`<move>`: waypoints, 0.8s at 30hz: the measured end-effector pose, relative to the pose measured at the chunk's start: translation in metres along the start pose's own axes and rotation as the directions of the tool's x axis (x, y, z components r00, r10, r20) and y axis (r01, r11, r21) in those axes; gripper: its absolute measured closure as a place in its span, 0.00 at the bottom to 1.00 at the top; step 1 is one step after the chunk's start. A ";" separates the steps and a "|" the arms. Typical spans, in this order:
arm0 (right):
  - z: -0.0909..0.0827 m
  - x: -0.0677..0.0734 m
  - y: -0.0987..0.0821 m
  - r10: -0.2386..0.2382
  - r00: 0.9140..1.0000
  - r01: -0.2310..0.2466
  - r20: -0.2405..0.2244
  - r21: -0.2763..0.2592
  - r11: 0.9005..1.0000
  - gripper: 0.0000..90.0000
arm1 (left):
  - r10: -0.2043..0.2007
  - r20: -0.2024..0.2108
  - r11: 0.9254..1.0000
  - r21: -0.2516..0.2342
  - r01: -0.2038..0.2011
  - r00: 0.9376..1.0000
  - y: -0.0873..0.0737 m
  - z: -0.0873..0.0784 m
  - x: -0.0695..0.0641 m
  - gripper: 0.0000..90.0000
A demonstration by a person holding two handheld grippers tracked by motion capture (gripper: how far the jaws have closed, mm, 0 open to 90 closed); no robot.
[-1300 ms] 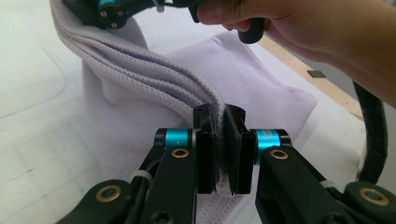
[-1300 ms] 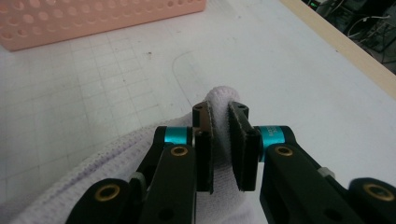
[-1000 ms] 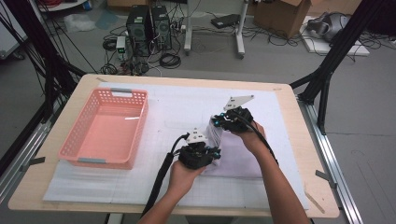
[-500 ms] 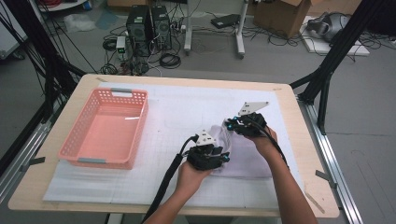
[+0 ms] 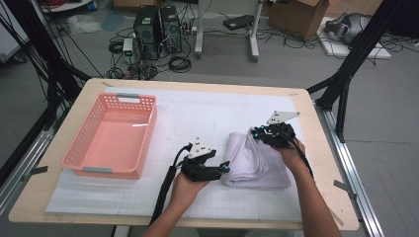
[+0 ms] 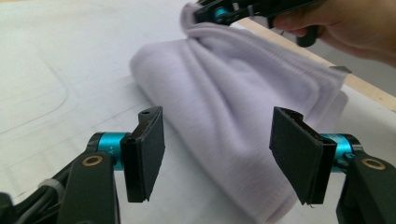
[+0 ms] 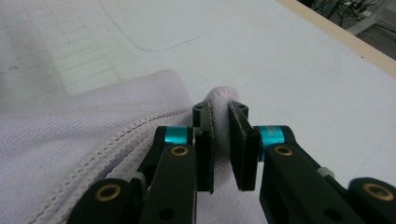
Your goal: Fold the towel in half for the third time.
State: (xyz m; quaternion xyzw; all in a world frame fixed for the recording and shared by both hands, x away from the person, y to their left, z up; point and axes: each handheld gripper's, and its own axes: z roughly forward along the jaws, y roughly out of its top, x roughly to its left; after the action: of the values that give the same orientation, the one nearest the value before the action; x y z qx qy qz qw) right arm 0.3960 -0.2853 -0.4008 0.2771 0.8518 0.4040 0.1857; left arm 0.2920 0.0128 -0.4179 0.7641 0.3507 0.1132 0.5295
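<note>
1. I see one folded white towel (image 5: 257, 160) lying right of centre on the counter (image 5: 59, 207), on the white gridded mat (image 5: 197, 113) that covers most of it.
2. My right gripper (image 5: 260, 134) is clenched on a bunched fold at the towel's far edge; in the right gripper view the cloth (image 7: 223, 116) bulges up between the closed jaws.
3. My left gripper (image 5: 223, 168) sits just beside the towel's near left edge with its jaws spread wide, released; in the left gripper view the towel (image 6: 243, 116) lies between and beyond the two pads (image 6: 149, 149), not touched by them.
4. One pink basket (image 5: 111, 136) stands at the left, well apart from the towel, with bare mat between them.
5. Open mat runs along the far side and the near left; on the right the towel lies near the mat's edge, with a strip of wooden counter beyond.
6. Count: two grippers, one towel, one basket.
</note>
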 end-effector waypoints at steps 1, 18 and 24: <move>-0.001 -0.001 -0.001 0.000 1.000 0.000 0.005 0.001 1.000 0.91 | 0.002 -0.004 1.000 -0.002 -0.002 1.000 -0.001 -0.002 0.002 0.40; -0.030 -0.011 -0.019 0.103 0.987 -0.111 0.124 0.058 0.992 0.74 | -0.010 -0.070 1.000 -0.011 0.009 0.998 -0.021 -0.033 0.040 0.39; -0.068 0.001 -0.037 0.223 0.954 -0.222 0.200 -0.030 0.975 0.56 | 0.002 -0.055 0.999 -0.033 -0.003 0.998 -0.023 -0.036 0.042 0.39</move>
State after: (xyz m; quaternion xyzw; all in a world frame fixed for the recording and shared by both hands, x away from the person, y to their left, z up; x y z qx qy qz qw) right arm 0.3472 -0.3438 -0.3892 0.4102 0.7903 0.3952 0.2256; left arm 0.2939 0.0709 -0.4317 0.7524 0.3622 0.1405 0.5320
